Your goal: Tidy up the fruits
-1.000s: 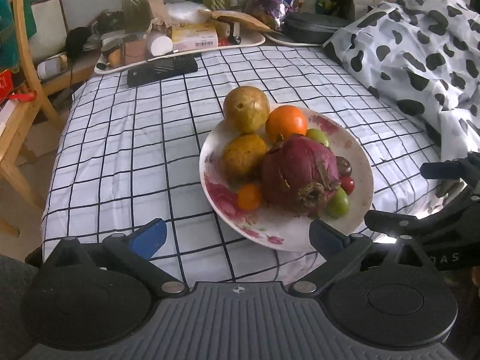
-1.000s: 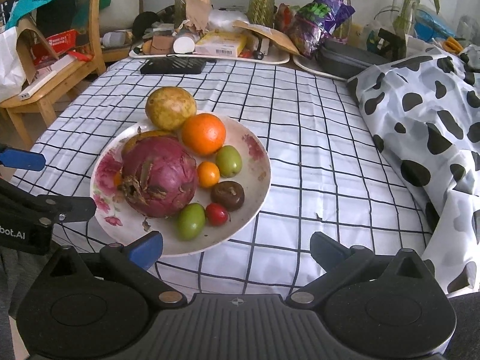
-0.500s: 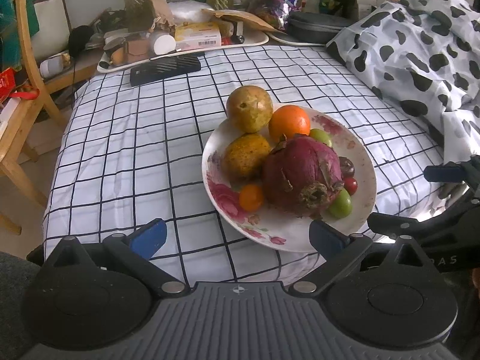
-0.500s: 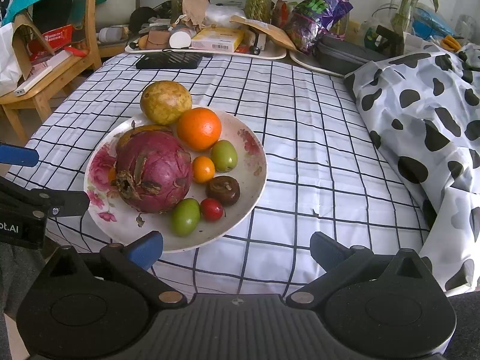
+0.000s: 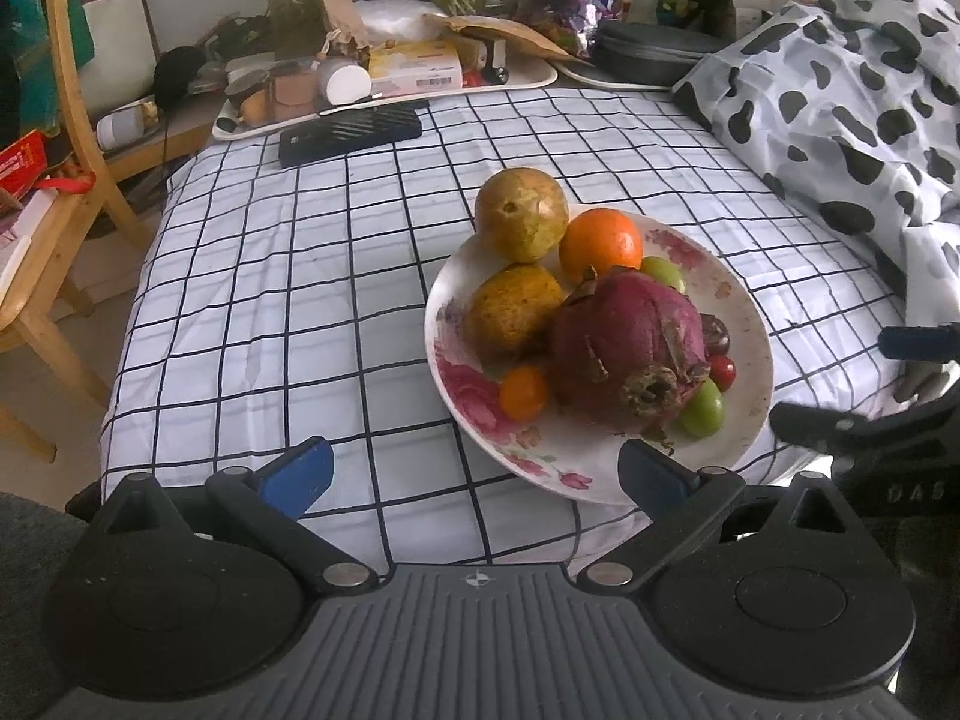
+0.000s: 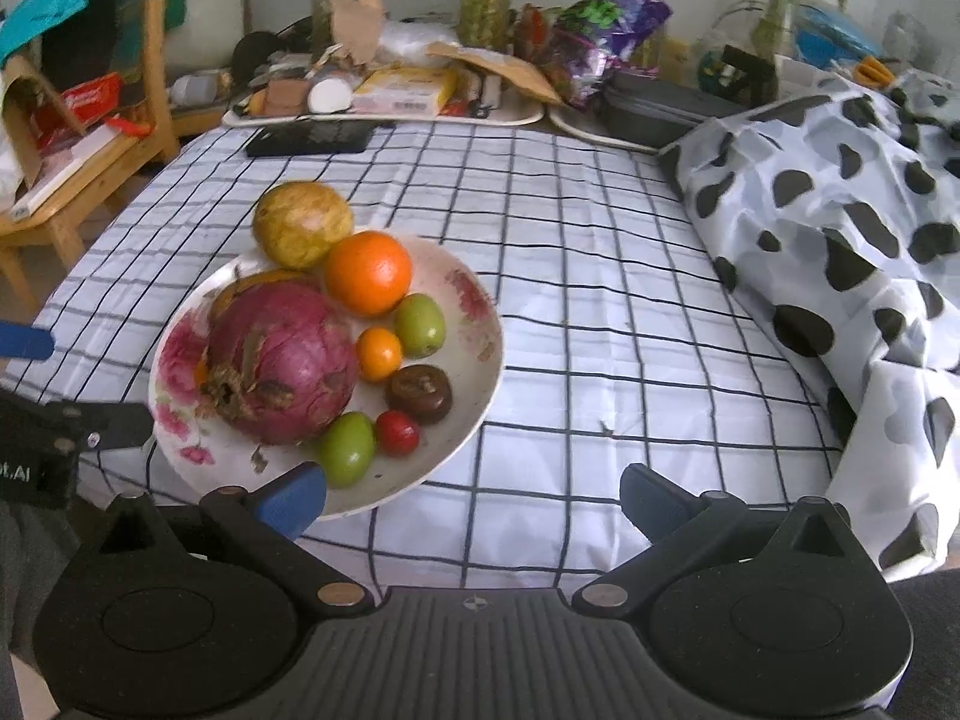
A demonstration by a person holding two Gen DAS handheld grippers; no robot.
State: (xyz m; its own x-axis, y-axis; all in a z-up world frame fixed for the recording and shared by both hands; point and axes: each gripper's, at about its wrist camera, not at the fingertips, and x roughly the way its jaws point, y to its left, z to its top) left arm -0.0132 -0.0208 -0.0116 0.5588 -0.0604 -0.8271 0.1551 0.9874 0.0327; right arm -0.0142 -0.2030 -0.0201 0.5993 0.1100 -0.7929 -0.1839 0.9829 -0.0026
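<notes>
Already nearly all fruit sits on the plate (image 6: 480, 354); one yellow fruit (image 6: 302, 223) rests at its rim; both hand-held grippers (image 5: 474, 471) (image 6: 471, 495) spread, empty

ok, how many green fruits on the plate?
2. One sits right of the orange; the other is at the near rim beside the red tomato. More could hide behind the dragon fruit.

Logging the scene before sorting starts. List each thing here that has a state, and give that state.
Left tool: open, empty.
Right tool: open, empty.
Plate: upright on the checked cloth, loaded with fruit.
Dragon fruit: on its side, on the plate.
Orange: whole, on the plate.
Yellow-green round fruit: at the plate's far edge.
</notes>
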